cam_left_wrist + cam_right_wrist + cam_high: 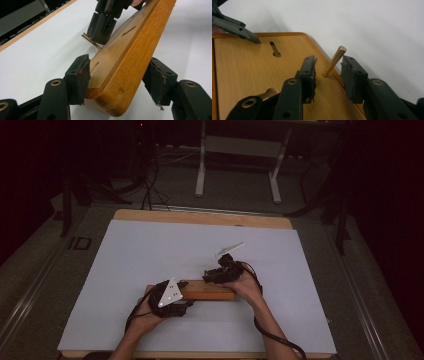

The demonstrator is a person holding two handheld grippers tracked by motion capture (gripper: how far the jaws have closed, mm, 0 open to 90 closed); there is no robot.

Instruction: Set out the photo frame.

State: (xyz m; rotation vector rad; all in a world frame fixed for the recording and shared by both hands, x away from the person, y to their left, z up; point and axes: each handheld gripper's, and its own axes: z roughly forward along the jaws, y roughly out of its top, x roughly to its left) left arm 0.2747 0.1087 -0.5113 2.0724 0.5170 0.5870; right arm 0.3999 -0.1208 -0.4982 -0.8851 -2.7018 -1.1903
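The wooden board (pixel 207 290) lies near the front edge of the desk (pixel 125 255), about at the 6 o'clock side of the white sheet, with the two hands at its ends. In its top face there are keyhole-shaped slots (pixel 275 49), and one thin brass pin (pixel 334 61) stands in a hole near the board's edge, leaning over instead of upright.

The left gripper (pixel 120 80) has its fingers (pixel 79 78) spread on both sides of the rounded corner of the board. One pad seems to rest on the top face, the other stands a little off the edge, so this is not a firm pinch. The right gripper (pixel 328 75) has its fingers (pixel 308 76) apart, with the pin between them and no pad touching it.

The step in hand looks to be the seating of the pin. To do it well, I think the left fingers should close fully on the board first, so it cannot slide or lift. Then the right fingers should take the pin low, near its foot, bring it upright, and press straight down along its axis. A push from the side may bend it or pull it out of the hole. Only when the pin stands by itself should the fingers let go.
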